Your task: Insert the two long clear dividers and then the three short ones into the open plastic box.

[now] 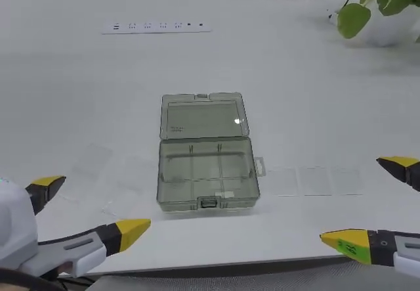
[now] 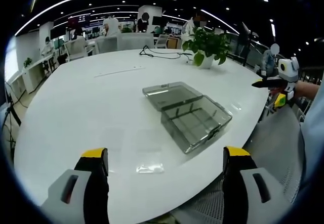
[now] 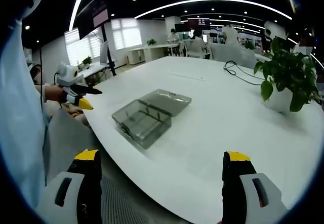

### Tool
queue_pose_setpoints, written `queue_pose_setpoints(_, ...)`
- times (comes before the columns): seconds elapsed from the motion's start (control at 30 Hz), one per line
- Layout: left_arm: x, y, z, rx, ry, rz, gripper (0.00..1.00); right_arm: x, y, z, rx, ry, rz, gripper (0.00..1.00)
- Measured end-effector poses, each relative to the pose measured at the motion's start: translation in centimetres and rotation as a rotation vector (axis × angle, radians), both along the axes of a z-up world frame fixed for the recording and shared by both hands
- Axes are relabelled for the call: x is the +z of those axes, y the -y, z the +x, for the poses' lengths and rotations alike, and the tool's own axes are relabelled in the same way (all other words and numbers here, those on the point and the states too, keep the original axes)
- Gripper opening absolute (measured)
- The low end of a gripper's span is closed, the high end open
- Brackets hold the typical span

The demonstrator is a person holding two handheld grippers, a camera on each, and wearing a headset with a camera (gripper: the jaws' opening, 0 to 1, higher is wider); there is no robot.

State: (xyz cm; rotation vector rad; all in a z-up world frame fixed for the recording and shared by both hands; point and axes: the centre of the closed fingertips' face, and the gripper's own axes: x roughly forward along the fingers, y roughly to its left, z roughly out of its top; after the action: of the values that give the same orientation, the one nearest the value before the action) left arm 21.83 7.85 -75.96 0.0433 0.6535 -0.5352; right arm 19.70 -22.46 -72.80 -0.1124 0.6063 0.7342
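While the left hand-held gripper (image 1: 92,207) and the right hand-held gripper (image 1: 371,202) hover empty, jaws wide apart, the open box (image 1: 207,173) sits centred on the surface (image 1: 295,74), lid (image 1: 203,115) folded back for access. Three short dividers (image 1: 315,180) lie just right of it (long dividers (image 1: 134,173) faintly visible left), likely staged for each side's reach.

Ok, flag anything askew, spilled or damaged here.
Nothing stands out. The open box sits square on the table, clear dividers lie flat either side of it, and the left gripper and right gripper hang open.
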Motion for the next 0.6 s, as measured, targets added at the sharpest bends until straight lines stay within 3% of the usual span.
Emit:
queue_pose_setpoints(0.37,-0.6,-0.5,0.0,0.007,-0.037,0.022,0.93,0.5,0.0,-0.1,0.007,0.02,-0.008,1.0)
queue_pose_setpoints(0.6,-1.8,-1.0,0.1,0.036,-0.118,0.044,0.87,0.5,0.0,-0.1,0.002,0.02,0.006,1.0)
